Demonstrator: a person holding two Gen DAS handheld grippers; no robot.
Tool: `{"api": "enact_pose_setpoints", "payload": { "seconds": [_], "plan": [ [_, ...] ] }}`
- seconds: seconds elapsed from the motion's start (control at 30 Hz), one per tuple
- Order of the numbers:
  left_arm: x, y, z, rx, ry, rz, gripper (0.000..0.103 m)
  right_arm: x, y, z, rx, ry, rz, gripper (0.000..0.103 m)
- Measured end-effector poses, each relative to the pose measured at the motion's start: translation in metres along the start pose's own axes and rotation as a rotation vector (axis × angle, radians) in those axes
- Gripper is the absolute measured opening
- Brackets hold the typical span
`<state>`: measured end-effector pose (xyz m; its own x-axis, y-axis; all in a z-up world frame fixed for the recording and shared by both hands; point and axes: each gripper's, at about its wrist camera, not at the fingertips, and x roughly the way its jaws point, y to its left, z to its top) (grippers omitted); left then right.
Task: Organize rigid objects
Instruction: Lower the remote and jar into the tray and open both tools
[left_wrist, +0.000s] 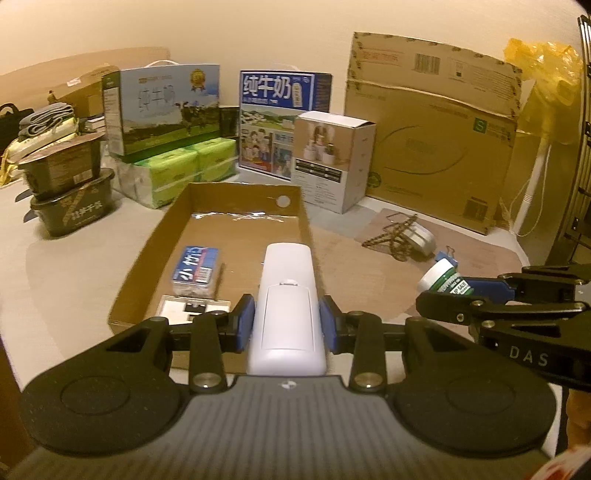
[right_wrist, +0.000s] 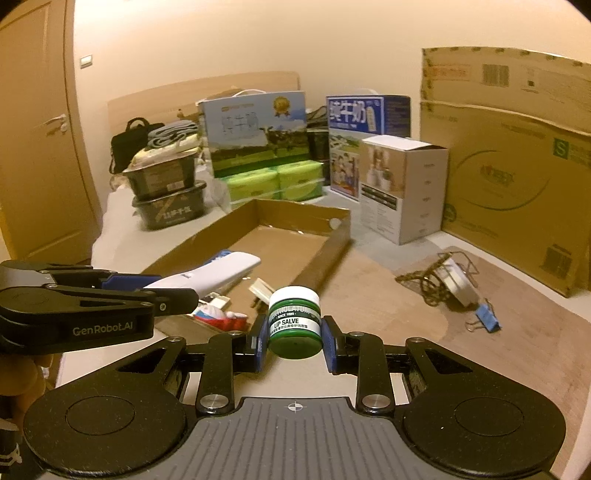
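Your left gripper (left_wrist: 286, 319) is clamped by its blue pads on a long white plastic remote control (left_wrist: 286, 295), which lies face down between the fingers and pokes out over the near end of the shallow open cardboard tray (left_wrist: 303, 218). Inside that tray, left of the remote, you have a small blue-and-white printed box (left_wrist: 197, 266) and, nearer you, a flat white-and-tan item (left_wrist: 192, 308) tight against the near wall. From the other camera, a small white-and-tan block (right_wrist: 260, 290) and a red-white-and-blue packet (right_wrist: 218, 316) also show at the tray's near end. To the right, your right gripper (right_wrist: 294, 338) is closed on a small round green jar with a white lid (right_wrist: 294, 321), labelled lip salve, held upright above the bare tabletop (right_wrist: 369, 295) just outside the tray's right wall. Further right on the brown mat (right_wrist: 517, 332) lie a tangle of bronze chain around a white roll (right_wrist: 448, 282) and, beside it, a blue binder clip (right_wrist: 487, 319). Milk cartons (left_wrist: 284, 122) and cardboard boxes (left_wrist: 432, 136) line the wall behind.
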<state>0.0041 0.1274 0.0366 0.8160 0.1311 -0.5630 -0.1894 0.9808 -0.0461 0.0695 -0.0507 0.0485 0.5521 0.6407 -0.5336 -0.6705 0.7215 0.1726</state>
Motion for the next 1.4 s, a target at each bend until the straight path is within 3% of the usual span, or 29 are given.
{"api": "enact_pose_setpoints", "payload": {
  "seconds": [0.63, 1.4],
  "plan": [
    [0.022, 0.051, 0.02, -0.01, 0.005, 0.045, 0.034, 0.05, 0.024, 0.03, -0.034, 0.019, 0.051, 0.03],
    [0.104, 0.097, 0.064, -0.016, 0.067, 0.013, 0.034, 0.144, 0.012, 0.068, -0.018, 0.103, 0.075, 0.03]
  ]
}}
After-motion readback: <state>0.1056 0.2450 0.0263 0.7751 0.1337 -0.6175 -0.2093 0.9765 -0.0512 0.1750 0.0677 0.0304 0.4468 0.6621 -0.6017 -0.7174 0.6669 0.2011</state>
